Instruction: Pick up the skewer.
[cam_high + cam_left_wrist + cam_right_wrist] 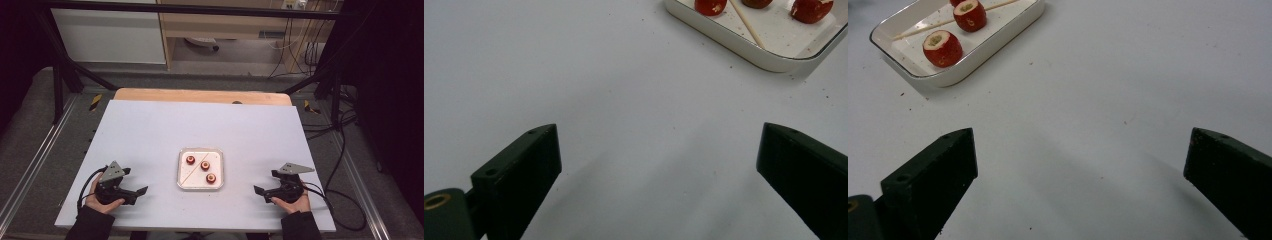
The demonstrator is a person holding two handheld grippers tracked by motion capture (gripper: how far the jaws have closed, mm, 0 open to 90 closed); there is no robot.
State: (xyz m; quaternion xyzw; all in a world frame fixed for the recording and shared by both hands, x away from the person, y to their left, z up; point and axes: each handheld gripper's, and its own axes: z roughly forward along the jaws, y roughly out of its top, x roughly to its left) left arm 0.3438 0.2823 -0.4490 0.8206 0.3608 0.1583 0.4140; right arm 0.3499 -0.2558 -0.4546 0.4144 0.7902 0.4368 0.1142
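A small white rectangular tray (200, 186) sits at the middle of the white table, a little toward the near edge. In it lie three cored red fruits (190, 160) (205, 165) (211, 177) and a thin wooden skewer (191, 172). My left gripper (139, 194) rests low over the table to the tray's left, its jaws open and empty, pointing toward the tray. To the tray's right, my right gripper (262, 194) mirrors it, also open and empty. The left gripper (659, 135) view has the tray (744, 50) at top right; the right gripper (1080, 135) view has the tray (973, 60) at top left, with a fruit (942, 48) near its corner.
The white table top (200, 125) lies on a wooden board (200, 95) whose far edge shows. A black frame (200, 9) and hanging cables (345, 145) surround the table. Small crumbs (1030, 63) dot the surface near the tray.
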